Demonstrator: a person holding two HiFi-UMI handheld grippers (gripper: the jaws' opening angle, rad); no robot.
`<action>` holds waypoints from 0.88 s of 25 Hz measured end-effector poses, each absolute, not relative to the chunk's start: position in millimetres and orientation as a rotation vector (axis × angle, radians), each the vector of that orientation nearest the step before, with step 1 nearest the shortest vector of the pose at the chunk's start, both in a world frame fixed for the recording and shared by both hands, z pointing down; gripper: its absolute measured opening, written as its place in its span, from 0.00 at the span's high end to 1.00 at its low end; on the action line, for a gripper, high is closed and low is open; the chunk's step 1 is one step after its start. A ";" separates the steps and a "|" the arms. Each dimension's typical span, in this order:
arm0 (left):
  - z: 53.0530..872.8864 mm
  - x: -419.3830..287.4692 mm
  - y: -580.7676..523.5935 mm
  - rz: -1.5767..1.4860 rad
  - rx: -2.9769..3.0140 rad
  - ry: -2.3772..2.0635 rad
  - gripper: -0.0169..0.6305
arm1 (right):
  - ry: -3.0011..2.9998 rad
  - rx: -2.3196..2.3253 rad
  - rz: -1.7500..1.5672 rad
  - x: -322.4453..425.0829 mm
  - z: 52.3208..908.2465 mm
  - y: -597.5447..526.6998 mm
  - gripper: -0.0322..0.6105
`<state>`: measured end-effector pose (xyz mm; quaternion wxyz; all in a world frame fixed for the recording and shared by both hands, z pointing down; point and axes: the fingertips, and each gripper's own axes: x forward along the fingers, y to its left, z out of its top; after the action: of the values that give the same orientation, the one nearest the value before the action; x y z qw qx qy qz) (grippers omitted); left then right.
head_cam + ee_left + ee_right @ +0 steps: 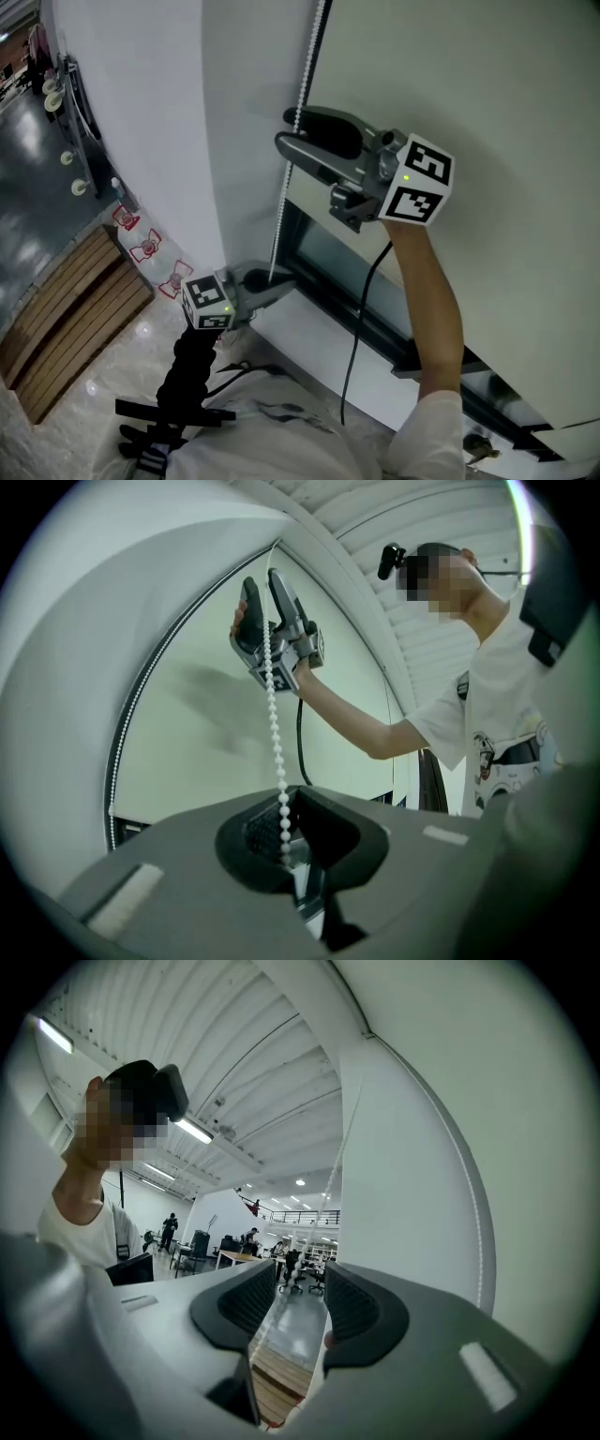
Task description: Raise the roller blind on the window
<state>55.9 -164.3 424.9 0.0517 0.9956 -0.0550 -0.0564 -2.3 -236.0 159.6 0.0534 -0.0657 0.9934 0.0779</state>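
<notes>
Head view first: the right gripper (286,129) is up high against the roller blind (487,84), which hangs low enough to cover most of the window. Only a dark strip of window frame (361,286) shows under it. The bead chain (284,183) drops straight down past the right gripper's tips to the left gripper (274,279), which sits low by the sill. From up here you can't really judge either set of jaws. Off to the left there's a slatted wooden bench (66,314).

The left gripper view sorts out its own end. The left gripper (286,841) has its jaws pinched narrow on the bead chain (274,714), and the strand runs taut up from the pads. You also get the right gripper (262,583) from below with the chain rising between its two fingers, the person's arm (361,728) reaching up to it, and the pale blind (206,733) behind. A second beaded strand (141,700) curves down along the blind's left edge, which the head view doesn't show.

The right gripper view gives the bit neither of the others does. The right gripper (300,1307) has its jaws standing wide, and the chain (298,1256) is just a blurry line in the gap with neither pad pressing on it. Past the jaws it's an open hall with desks (239,1258) and ceiling lights.
</notes>
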 end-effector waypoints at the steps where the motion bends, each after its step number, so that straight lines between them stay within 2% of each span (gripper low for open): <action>1: 425.3 55.8 -164.1 -0.171 3.026 -0.169 0.98 | 3.007 -0.200 0.247 -1.3 149.9 -237.3 0.72; 15: 428.2 56.2 -162.9 -0.174 3.035 -0.173 0.98 | 2.943 -0.240 0.384 1.8 67.5 -242.0 0.74; 18: 428.2 56.3 -163.3 -0.175 3.038 -0.169 0.98 | 2.932 -0.251 0.395 0.7 60.9 -241.5 0.79; 21: 428.4 58.2 -158.8 -0.172 3.037 -0.160 0.98 | 2.910 -0.277 0.392 2.1 57.4 -238.0 0.92; 22: 429.2 59.7 -157.1 -0.170 3.034 -0.161 0.98 | 2.904 -0.283 0.376 4.6 58.2 -236.9 0.92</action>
<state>59.7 -157.1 429.2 0.0491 0.9958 -0.0529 -0.0556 4.6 -236.9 58.2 0.0997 -0.0957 0.9822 0.1273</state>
